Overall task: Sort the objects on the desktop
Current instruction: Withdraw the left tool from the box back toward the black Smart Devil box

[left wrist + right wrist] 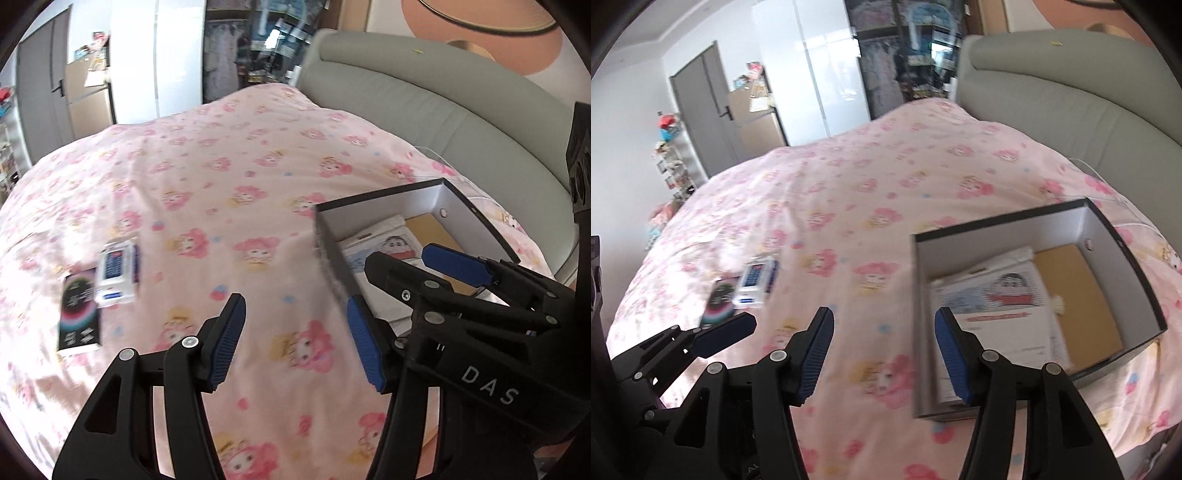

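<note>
Left wrist view: left gripper [297, 341] jaws spread, empty, over the bed [229, 192]; two packs [98, 291] lie beyond-left, box [436, 199] right.

Right wrist view: right gripper [884, 356] jaws spread, empty; box [923, 295] just beyond the right jaw, packs [746, 288] beyond-left.

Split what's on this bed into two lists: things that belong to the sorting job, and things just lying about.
Belongs to the job:
open box
cartoon-printed papers inside it
white packet
black packet
left gripper and right gripper, both open, empty

Just lying about:
pink cartoon bedspread
grey headboard
white cable
</note>
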A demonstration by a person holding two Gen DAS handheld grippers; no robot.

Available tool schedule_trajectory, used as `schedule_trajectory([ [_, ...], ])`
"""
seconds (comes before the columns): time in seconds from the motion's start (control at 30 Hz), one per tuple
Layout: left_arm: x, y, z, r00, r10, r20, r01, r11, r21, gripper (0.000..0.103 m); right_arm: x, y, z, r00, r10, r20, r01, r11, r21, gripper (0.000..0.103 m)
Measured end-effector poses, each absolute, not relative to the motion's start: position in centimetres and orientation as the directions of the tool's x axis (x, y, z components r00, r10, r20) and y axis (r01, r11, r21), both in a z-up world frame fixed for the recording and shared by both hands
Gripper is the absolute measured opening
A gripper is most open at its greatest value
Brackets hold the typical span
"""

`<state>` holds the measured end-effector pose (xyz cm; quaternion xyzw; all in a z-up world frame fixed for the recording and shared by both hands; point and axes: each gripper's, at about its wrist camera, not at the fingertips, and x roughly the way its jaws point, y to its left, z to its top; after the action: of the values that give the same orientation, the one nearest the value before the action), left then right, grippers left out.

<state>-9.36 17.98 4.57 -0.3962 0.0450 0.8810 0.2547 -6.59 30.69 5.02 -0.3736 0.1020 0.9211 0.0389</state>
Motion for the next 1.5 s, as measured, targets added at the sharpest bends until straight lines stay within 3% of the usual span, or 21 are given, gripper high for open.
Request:
schedule_trajectory([
  [0.47, -8.3, 6.3, 3.0, -0.621, 0.277, -0.733, -0.303, -0.948, -0.101, 0.059, -7.9, 20.5, 3.3, -0.704, -0.121, -0.7, -0.01, -0.984, 0.18, 0.053],
  [0.67, -7.0, 3.7, 2.8, -0.655, 0.232, -0.719, -0.269, -0.961, -0.065, 0.059, -7.1, 18.8, 2.8, -0.7, -0.123, -0.703, -0.012, -0.983, 0.184, 0.053],
  [1.5, -6.2, -3.1, 0.8, -0.674, 0.173, -0.718, -0.135, -0.985, -0.111, 0.063, -6.6, 13.5, 0.0, -0.658, -0.148, -0.739, 0.057, -0.988, 0.146, 0.053],
])
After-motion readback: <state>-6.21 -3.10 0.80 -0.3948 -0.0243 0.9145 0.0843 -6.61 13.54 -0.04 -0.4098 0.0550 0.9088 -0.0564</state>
